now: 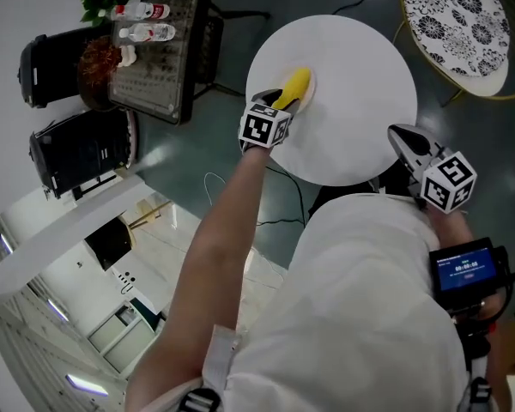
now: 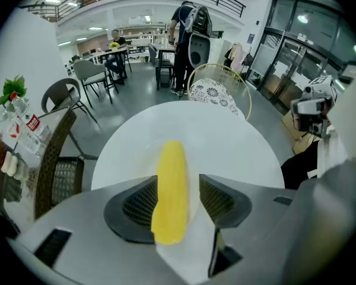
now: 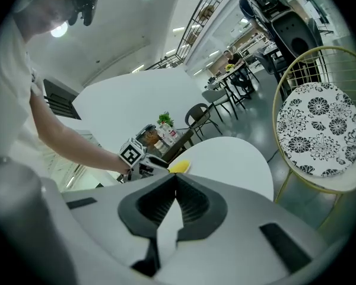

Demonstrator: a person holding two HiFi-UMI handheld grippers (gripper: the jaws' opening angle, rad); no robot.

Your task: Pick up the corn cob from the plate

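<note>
**Left tongs straddling the corn cob on its plate**

The left tongs (image 2: pixel 178 186) are pointing steeply down over the table with their jaws standing apart. The yellow corn cob (image 1: pixel 295 85) is lying lengthwise in the gap between them. In the left gripper view the cob is sitting against the left-hand jaw, while a strip of white is showing between the cob and the other jaw, so the pads are not clamping it. The cob is resting on a small white plate (image 1: pixel 310 98), which is hard to tell from the tabletop. The plate is lying near the left edge of the round white table (image 1: pixel 352 101) as the head view shows it. The person's bare left arm (image 1: pixel 215 256) is reaching out over that edge, and the marker cube (image 1: pixel 263 129) on the tongs is facing up toward the head camera.

The right tongs (image 3: pixel 175 181) are hanging well apart from the cob, by the near right rim of the table. Their jaws are meeting at the tips, with nothing between them, and they are looking across the tabletop toward the left tongs.

Beyond the table, a chair with a black-and-white flowered seat (image 1: pixel 459 20) is standing at the far right. A dark side table (image 1: pixel 167 67) carrying bottles (image 1: pixel 146 21) is standing off to the left. A small screen (image 1: pixel 466 269) is glowing near the person's right side.
</note>
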